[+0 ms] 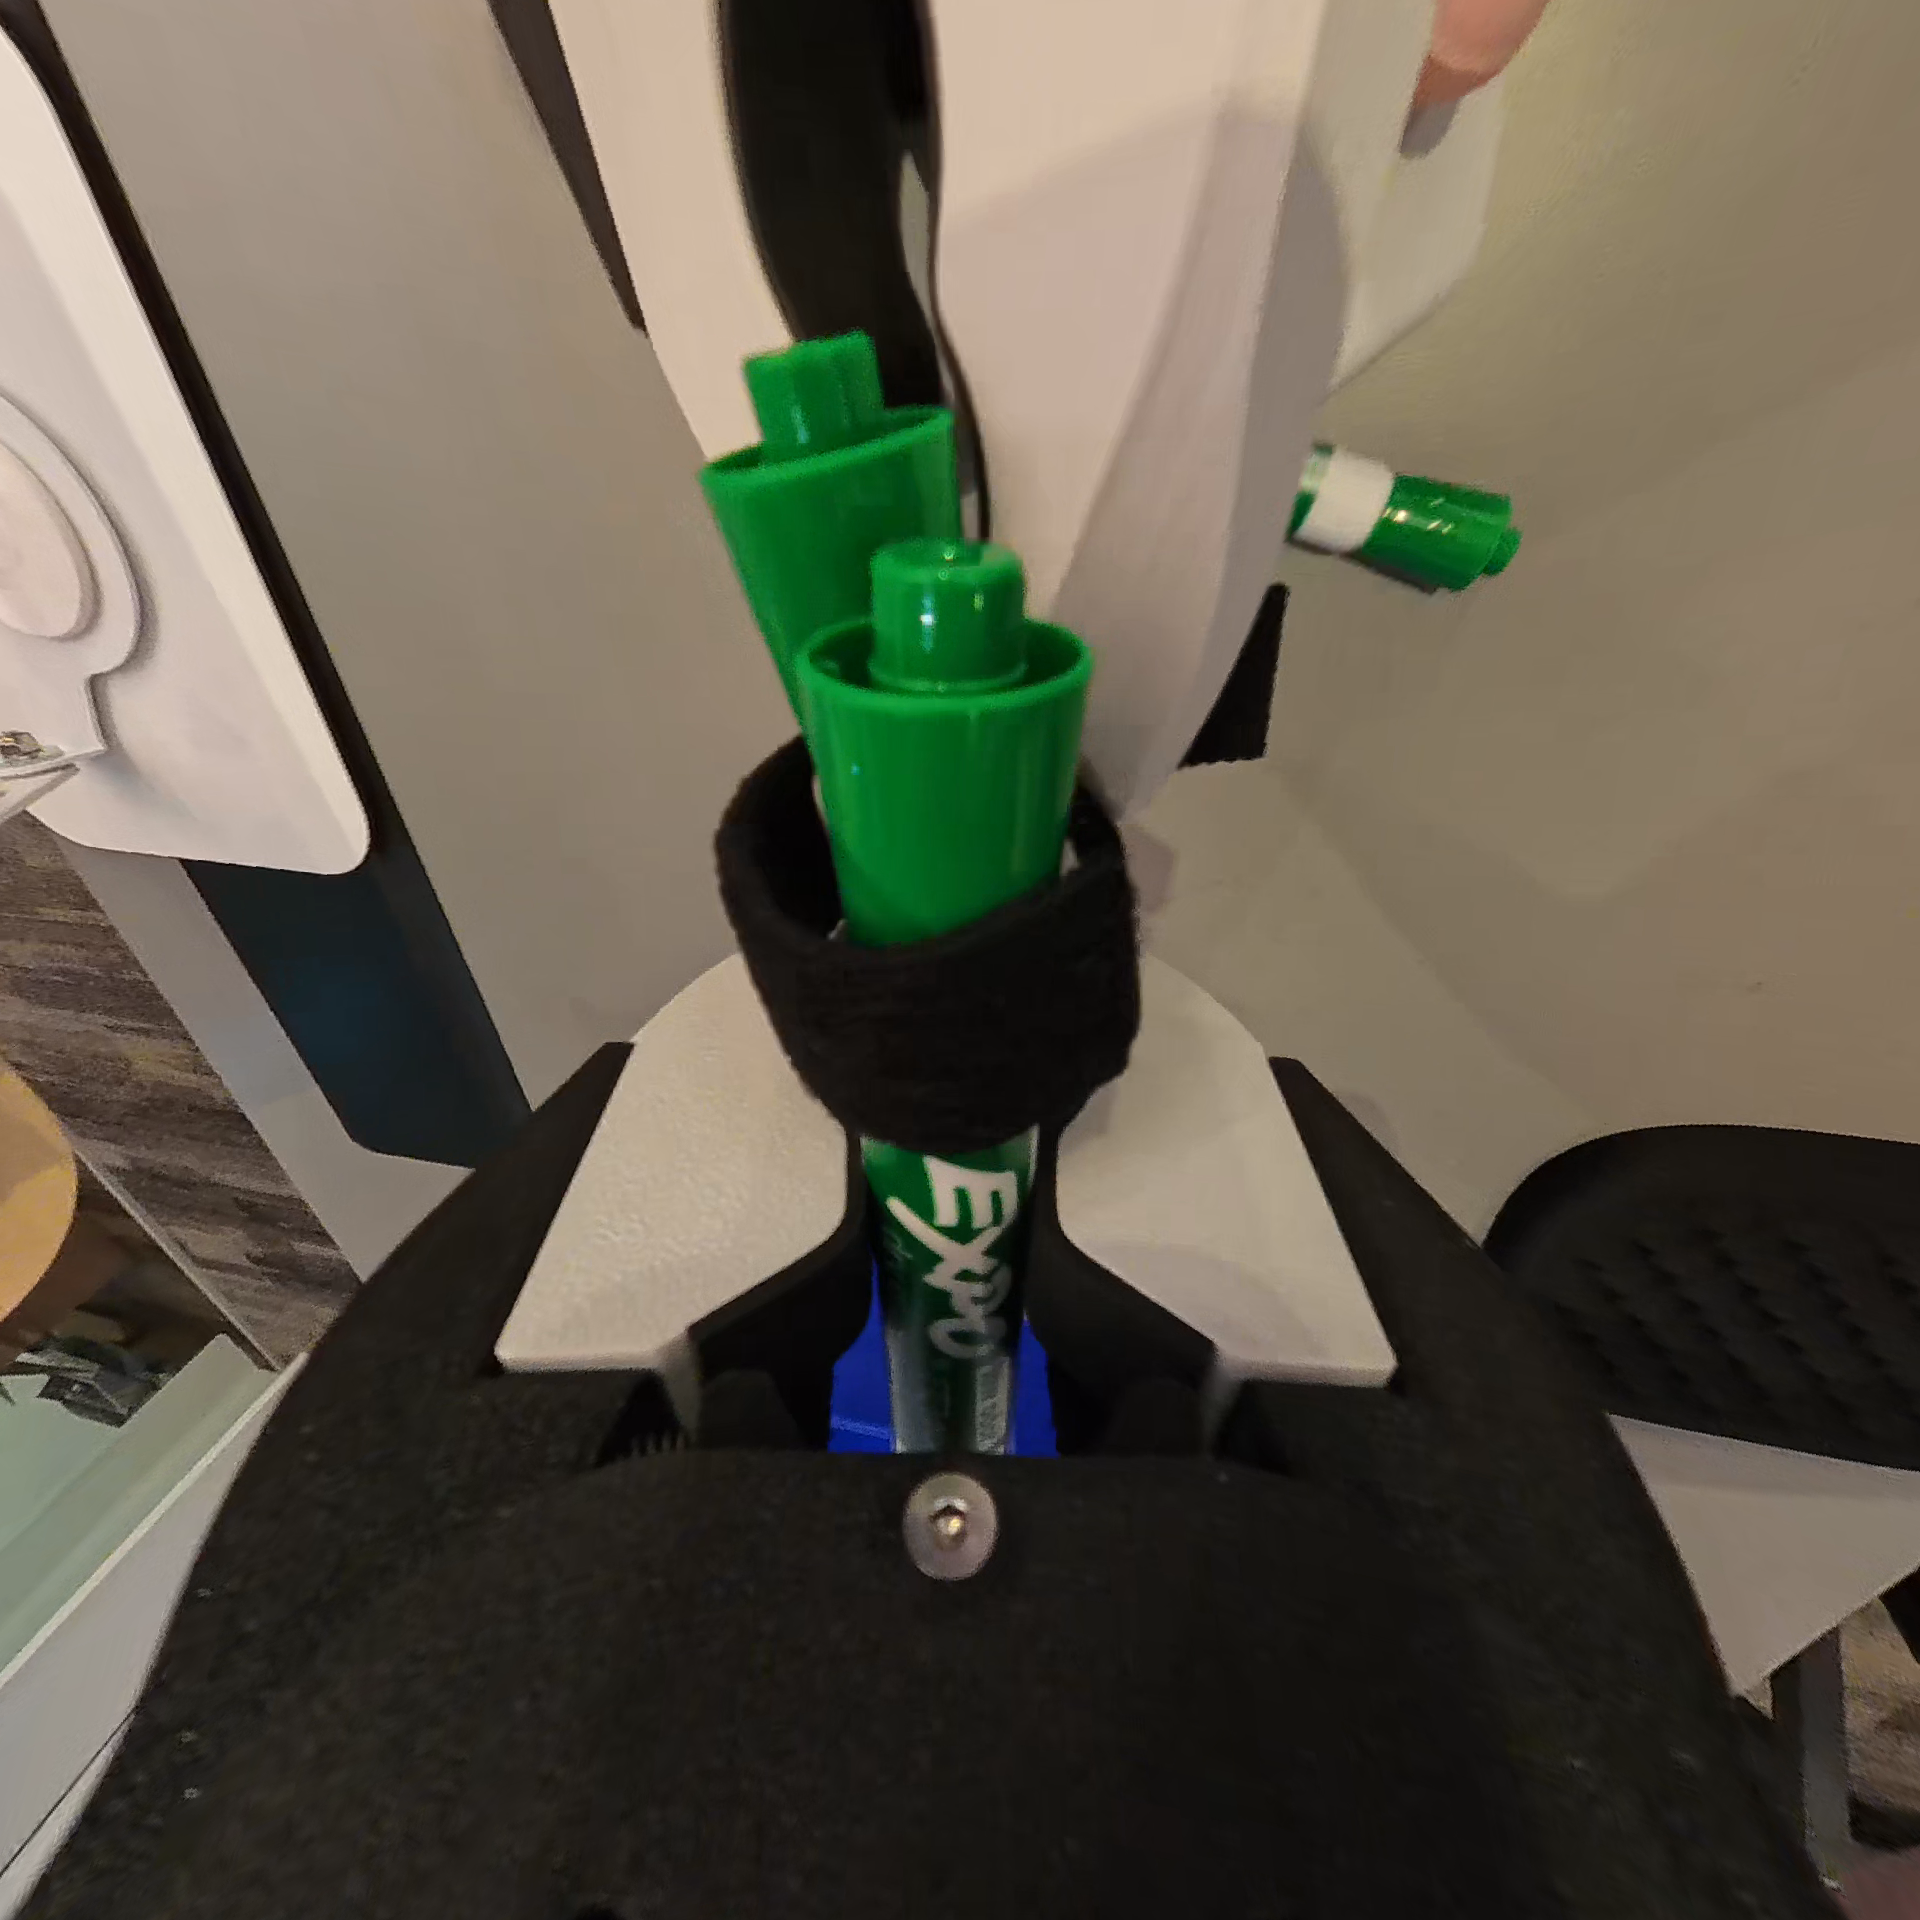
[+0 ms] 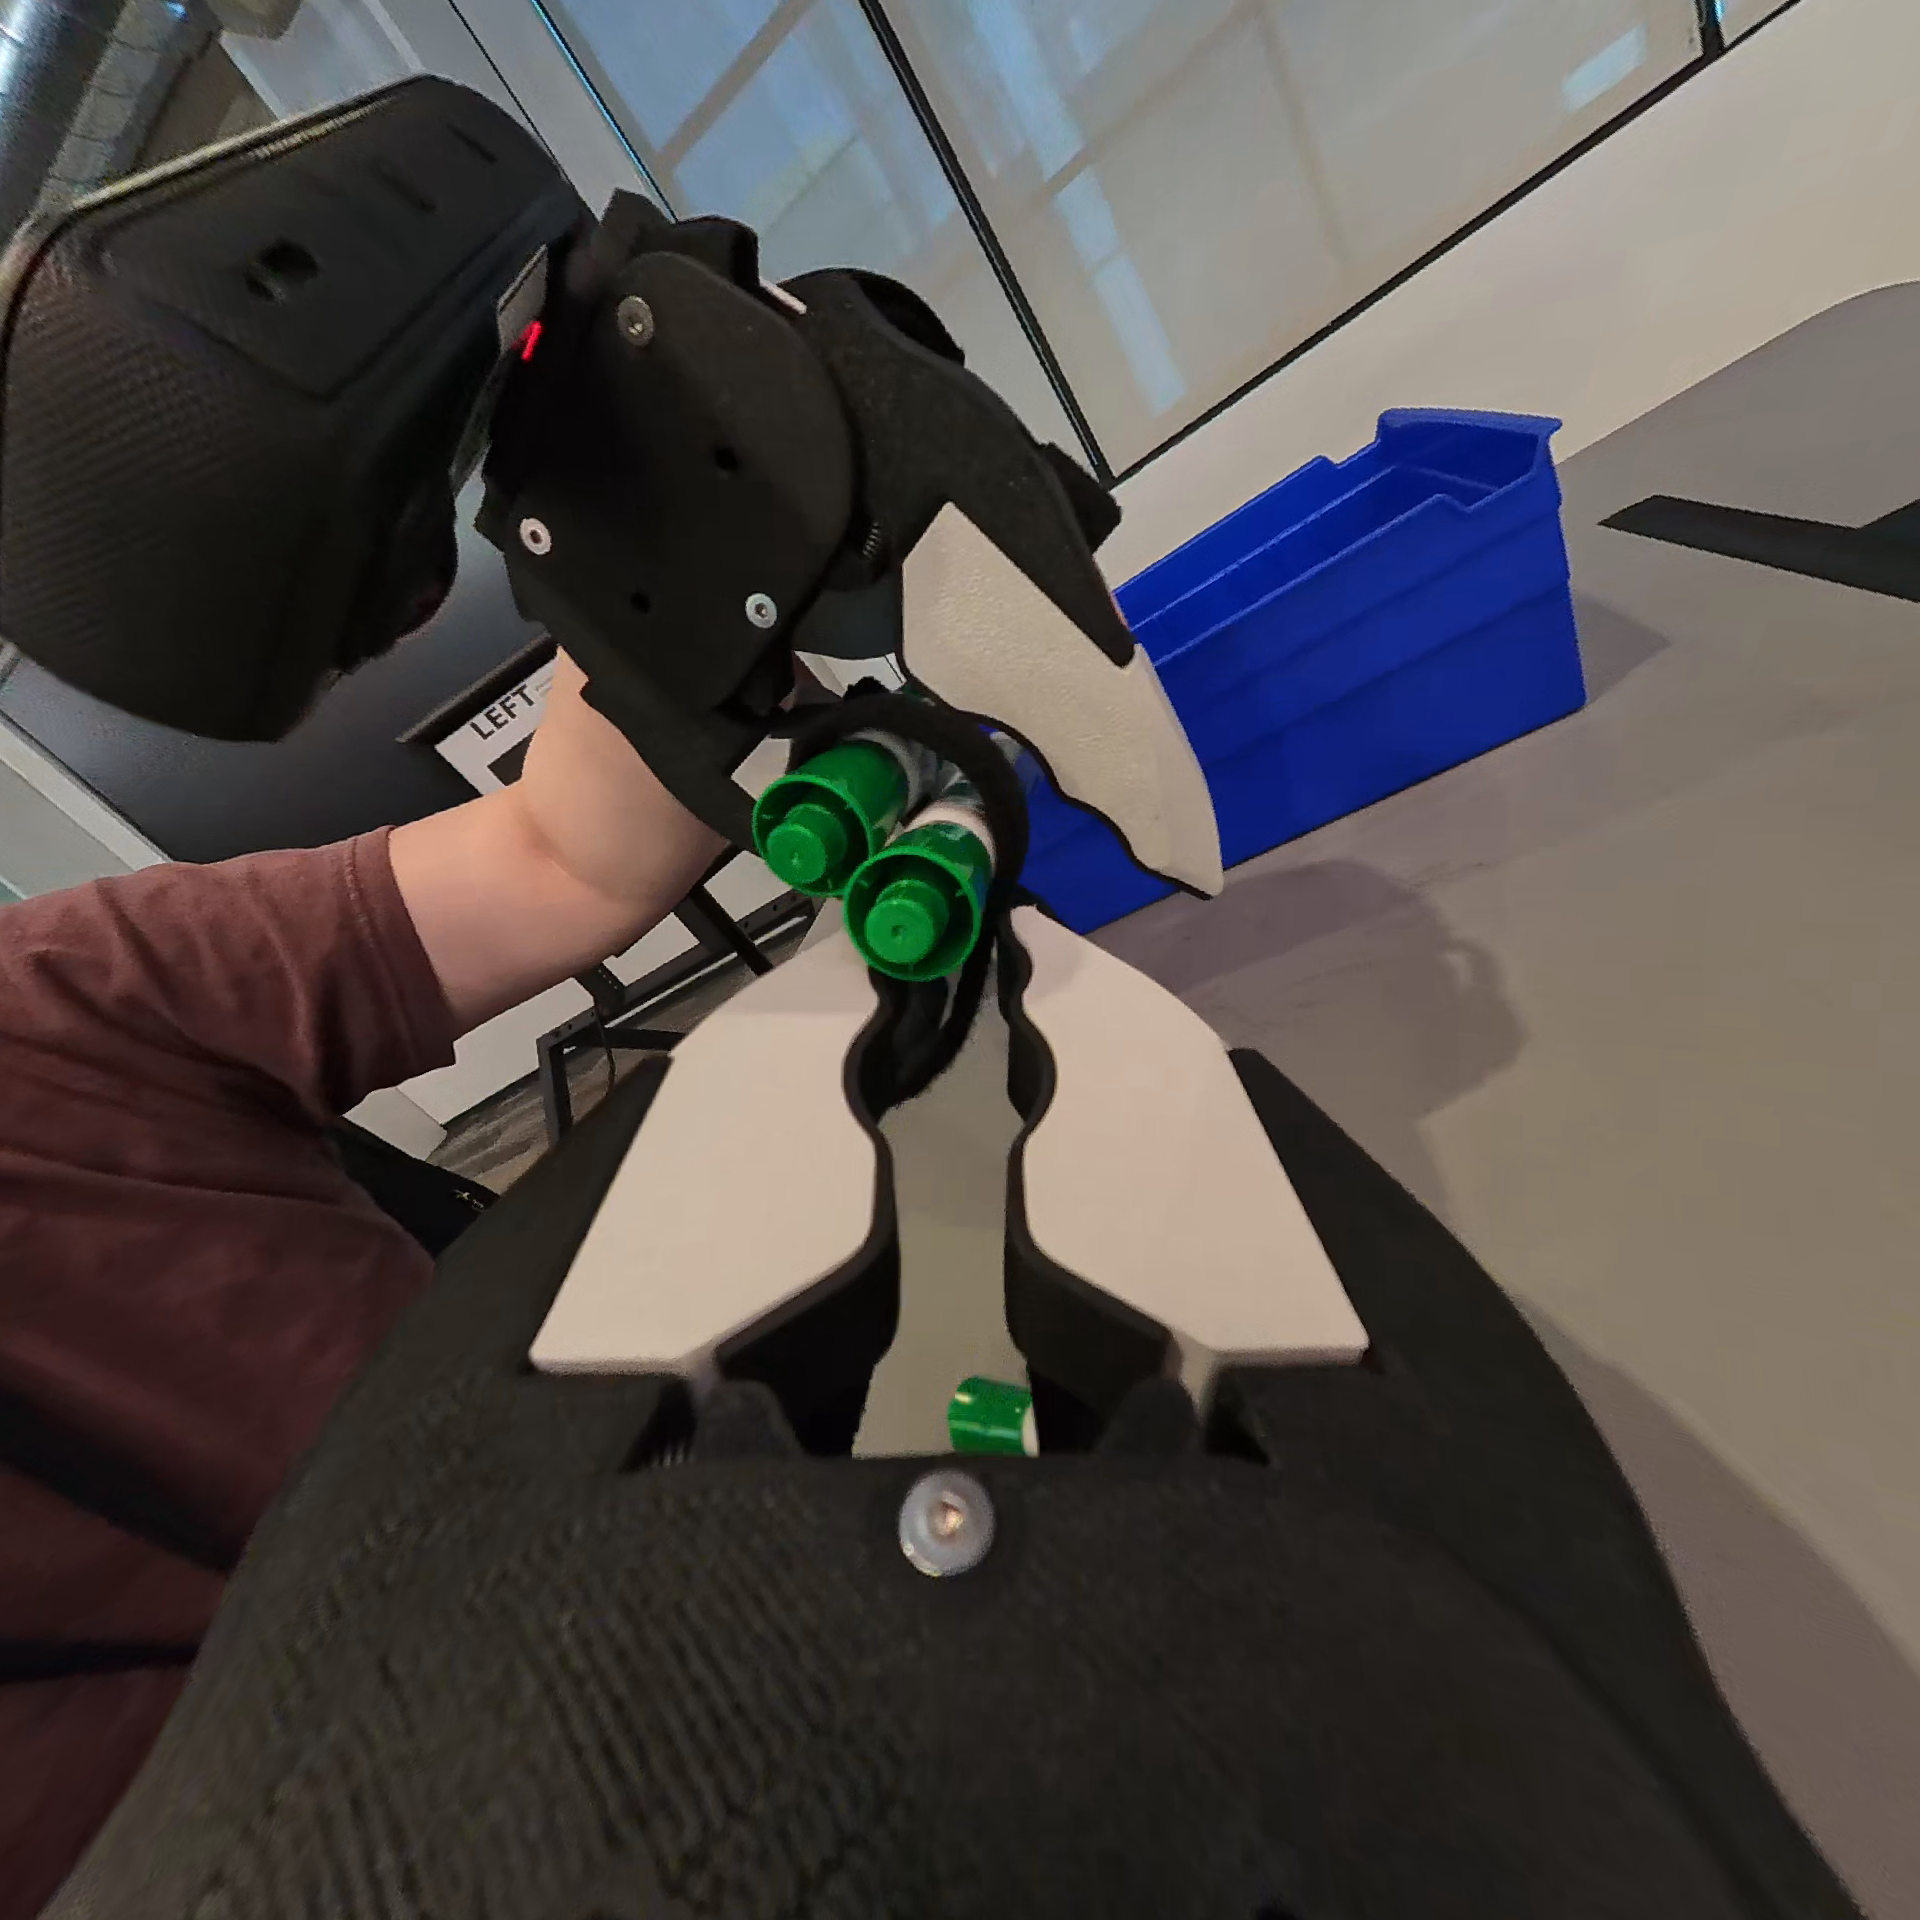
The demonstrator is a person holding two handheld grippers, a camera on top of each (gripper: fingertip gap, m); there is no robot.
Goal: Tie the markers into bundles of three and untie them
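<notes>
2 green markers inside black strap.

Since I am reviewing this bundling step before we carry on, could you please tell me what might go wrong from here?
1. The black strap sits loosely around only two green markers; they could slide out if the left gripper eases off.
2. The right gripper pinches just the strap's tail at its tips, so the tail may slip free.
3. The third marker lies apart on the table, so the bundle may end up short.
</notes>
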